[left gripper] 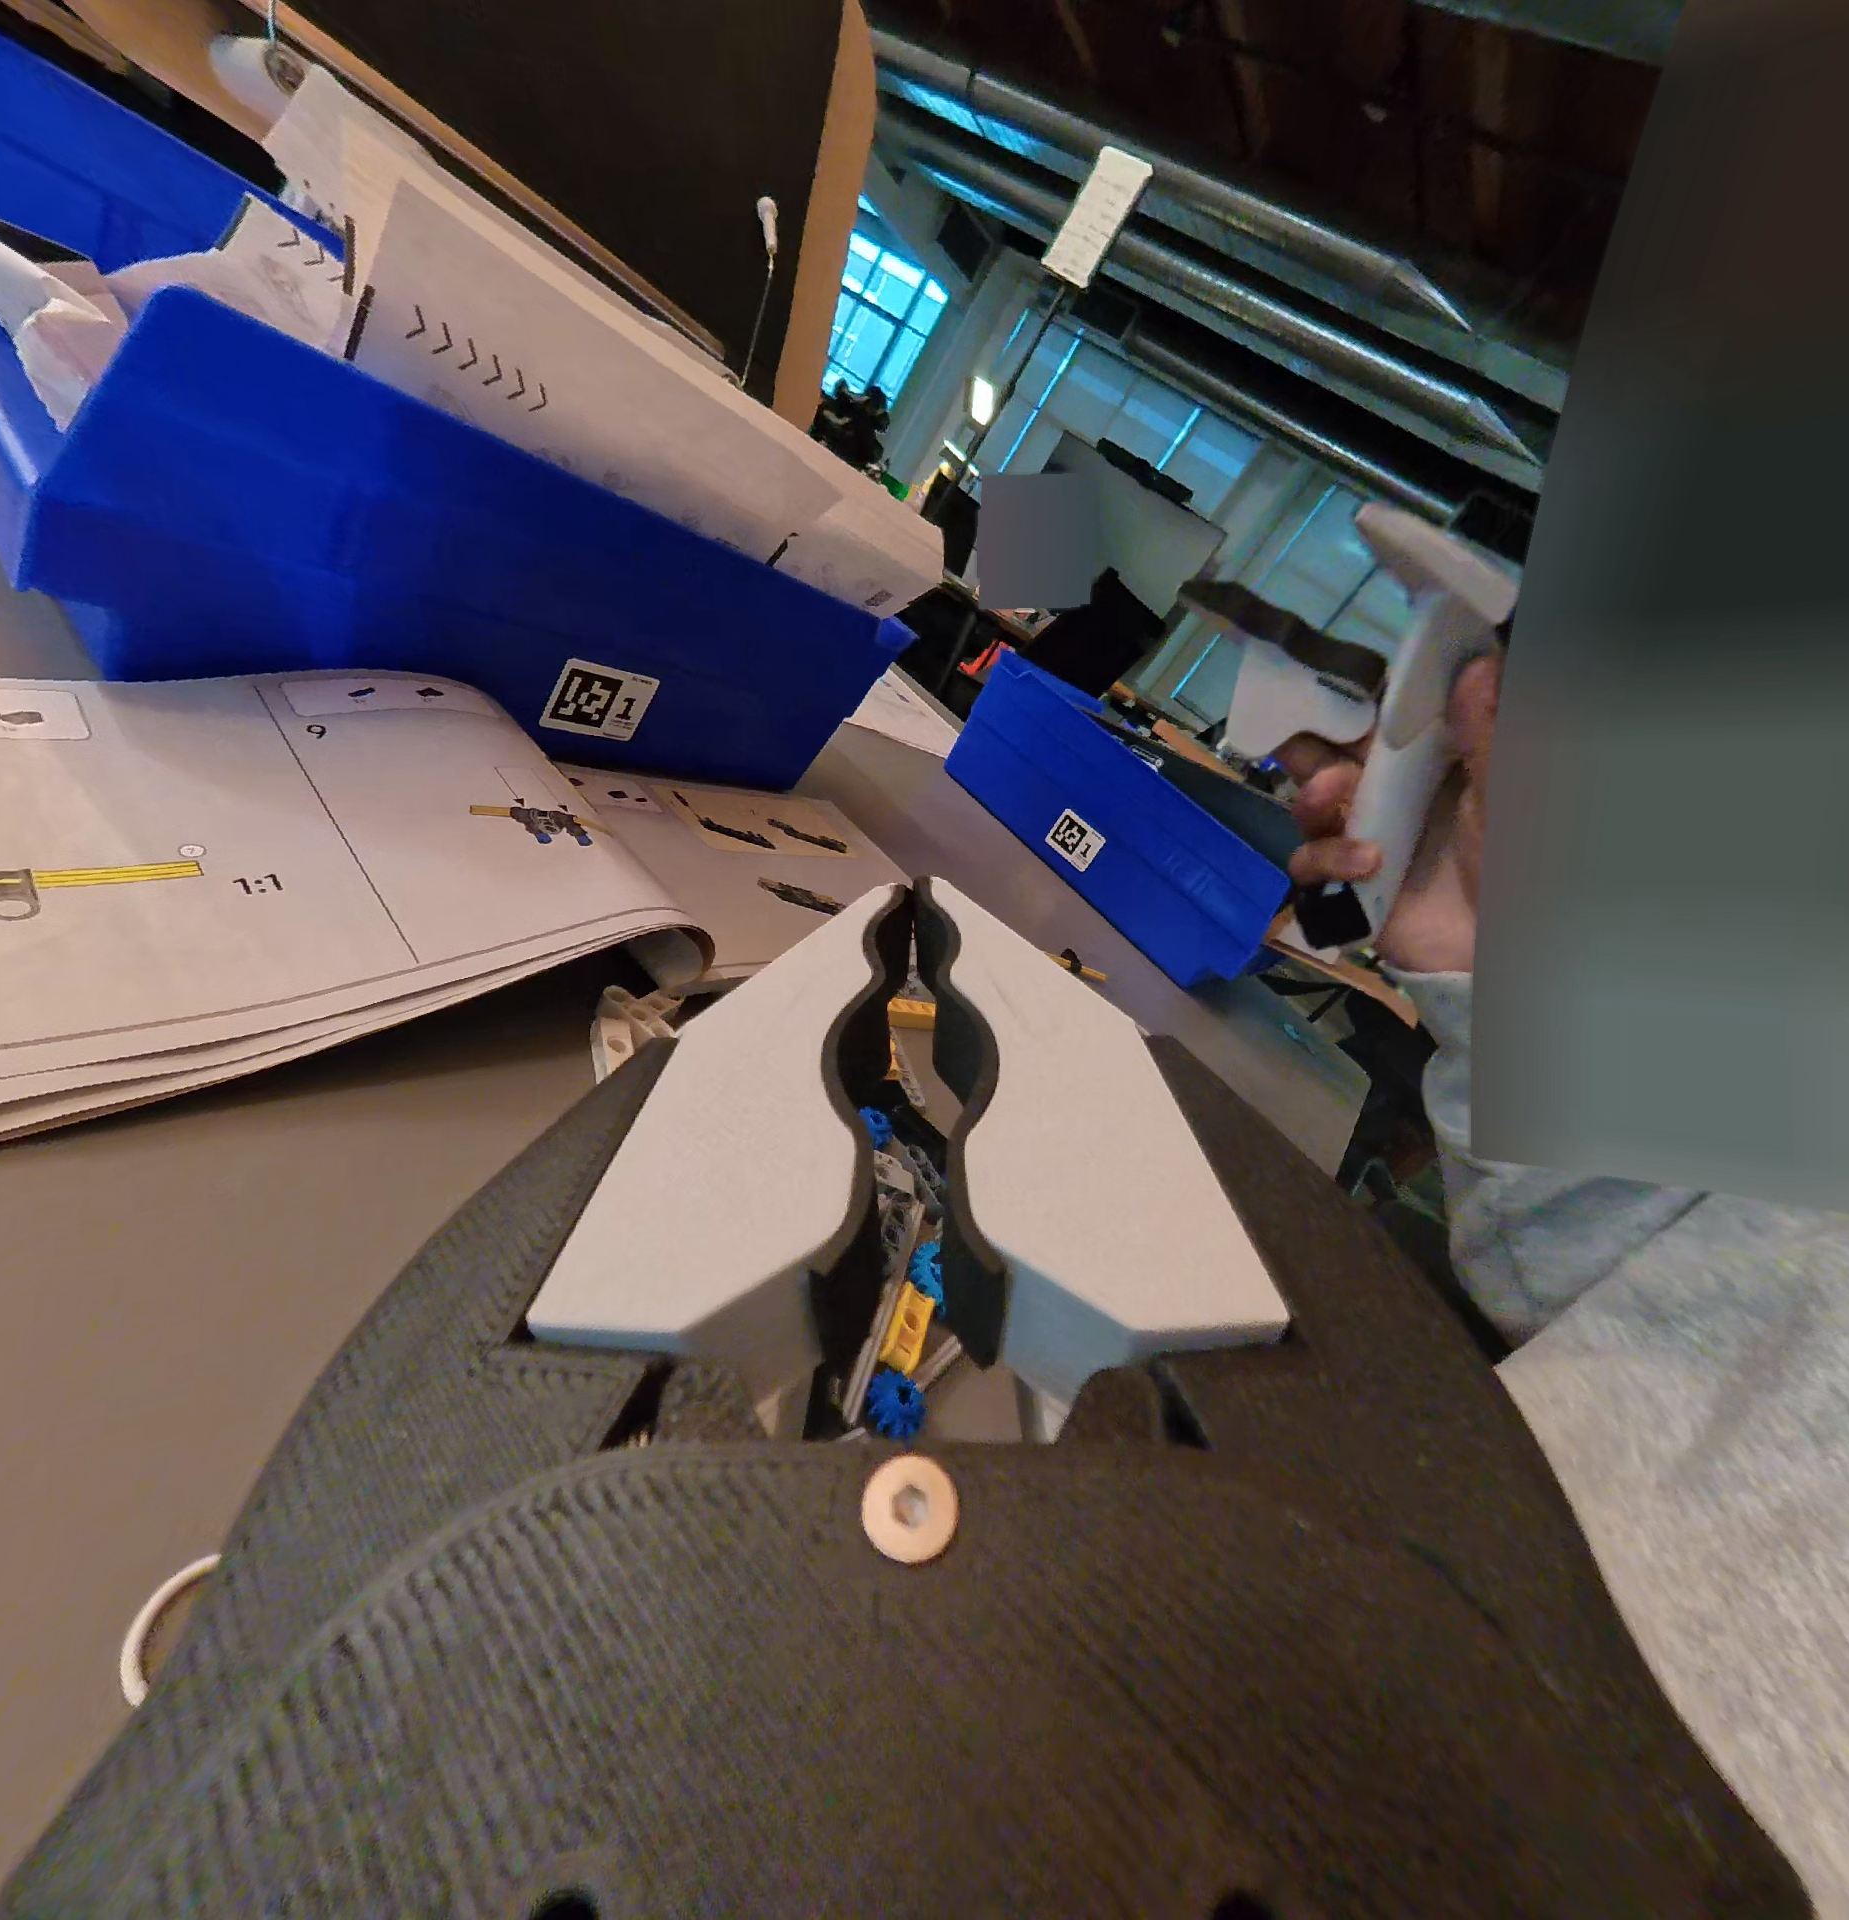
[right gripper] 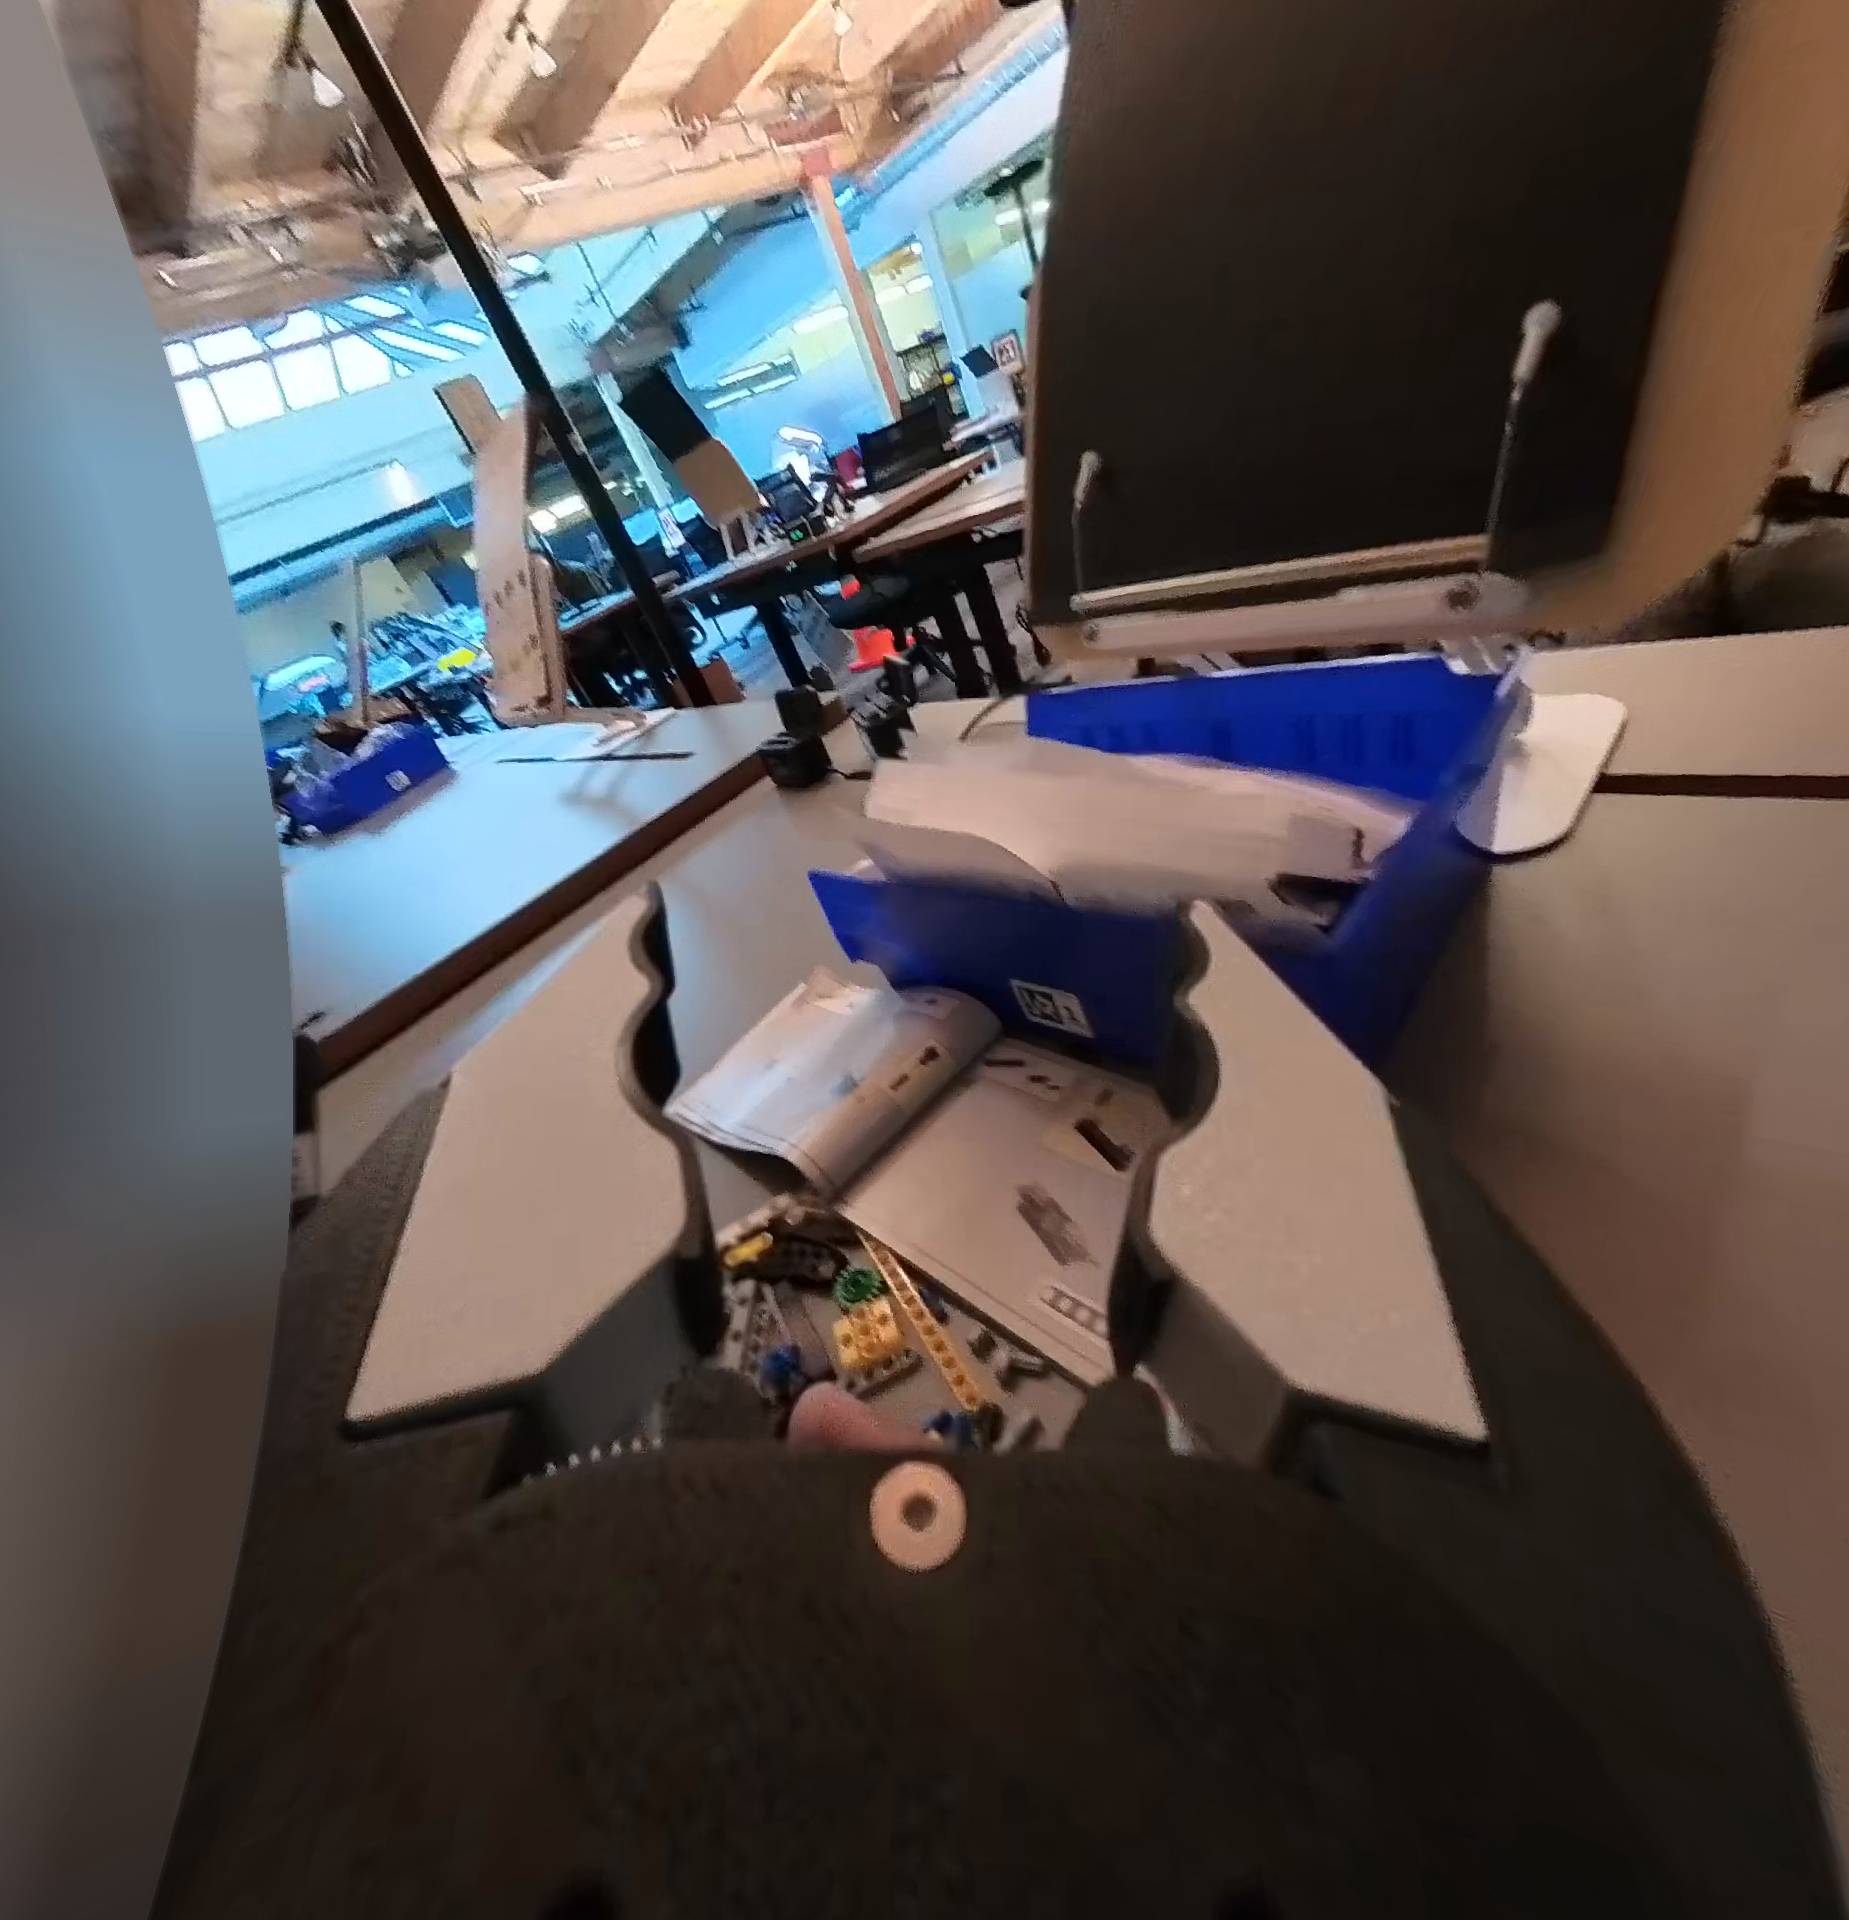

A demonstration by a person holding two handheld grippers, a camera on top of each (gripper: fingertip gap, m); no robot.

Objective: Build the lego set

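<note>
Left wrist view: left gripper (left gripper: 915, 894) was pinched closed, nothing held.
Right gripper (right gripper: 925, 935): spread wide, empty.
Lego pieces (right gripper: 878, 1330): loose on the table beside the open manual (right gripper: 858, 1081), handy for checking steps.

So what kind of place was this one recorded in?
Probably a large open workshop or lab hall: exposed ducts and beams overhead, rows of desks running back to big windows, and blue bins with an instruction booklet on the table.
</note>
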